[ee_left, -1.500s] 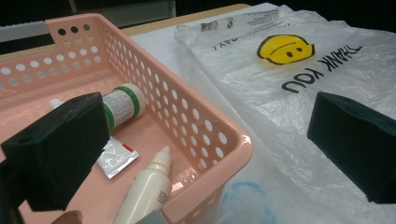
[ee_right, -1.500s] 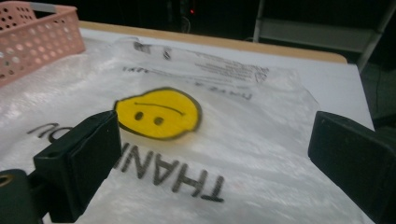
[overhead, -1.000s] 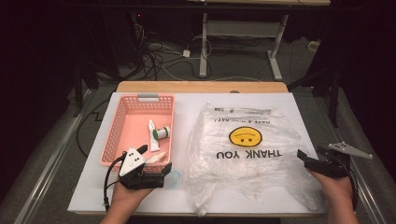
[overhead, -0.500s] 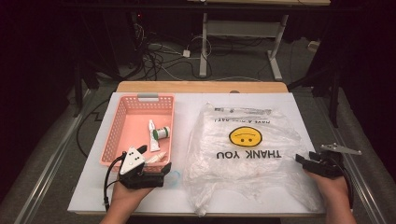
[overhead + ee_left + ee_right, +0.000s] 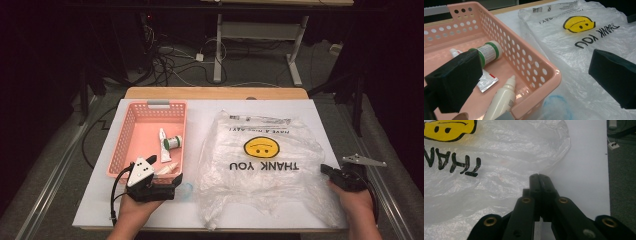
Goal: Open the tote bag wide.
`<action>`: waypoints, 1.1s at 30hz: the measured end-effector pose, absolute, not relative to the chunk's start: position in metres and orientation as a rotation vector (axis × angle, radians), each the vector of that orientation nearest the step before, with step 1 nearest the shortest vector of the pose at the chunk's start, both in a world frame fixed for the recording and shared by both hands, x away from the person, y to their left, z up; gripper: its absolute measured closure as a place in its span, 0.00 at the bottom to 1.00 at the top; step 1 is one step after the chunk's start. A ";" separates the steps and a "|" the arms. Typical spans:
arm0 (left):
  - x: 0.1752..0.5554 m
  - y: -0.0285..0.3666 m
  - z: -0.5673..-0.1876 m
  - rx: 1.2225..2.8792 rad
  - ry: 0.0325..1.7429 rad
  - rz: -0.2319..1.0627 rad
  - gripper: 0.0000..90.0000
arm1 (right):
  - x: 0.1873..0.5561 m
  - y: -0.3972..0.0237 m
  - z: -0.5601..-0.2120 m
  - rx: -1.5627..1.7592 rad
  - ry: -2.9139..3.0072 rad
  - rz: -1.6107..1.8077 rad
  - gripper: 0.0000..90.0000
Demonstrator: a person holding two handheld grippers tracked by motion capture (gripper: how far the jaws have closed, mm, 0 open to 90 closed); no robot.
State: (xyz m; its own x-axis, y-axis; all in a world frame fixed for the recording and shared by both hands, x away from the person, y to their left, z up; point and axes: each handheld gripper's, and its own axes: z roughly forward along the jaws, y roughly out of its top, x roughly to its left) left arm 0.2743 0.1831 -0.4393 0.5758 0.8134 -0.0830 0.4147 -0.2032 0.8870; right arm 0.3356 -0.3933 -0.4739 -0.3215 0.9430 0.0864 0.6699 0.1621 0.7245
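My right gripper [image 5: 326, 169] at right edge of plastic bag [image 5: 260, 165], jaws have just been closing, now pressed together; bag's edge meets jaw tips, cannot tell if film pinched between them. Bag lies flat on white table [image 5: 210, 112], smiley and THANK YOU print facing up. My left gripper [image 5: 165, 182] rests at near corner of pink basket [image 5: 130, 125], jaws wide apart, nothing between them. Basket holds green-capped bottle [image 5: 489, 51], white dropper bottle [image 5: 501, 100], small tube [image 5: 163, 145].
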 end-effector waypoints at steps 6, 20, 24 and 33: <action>0.275 0.186 -0.437 1.811 0.999 0.511 0.00 | 0.327 -0.390 -0.469 1.506 2.062 0.980 1.00; 0.276 0.194 -0.435 1.784 1.006 0.498 0.00 | 0.299 -0.347 -0.457 1.373 2.123 0.977 1.00; 0.276 0.194 -0.435 1.784 1.006 0.493 0.00 | 0.280 -0.335 -0.458 1.336 2.179 0.983 1.00; 0.276 0.192 -0.436 1.792 1.002 0.488 0.00 | 0.259 -0.319 -0.467 1.277 2.283 0.950 1.00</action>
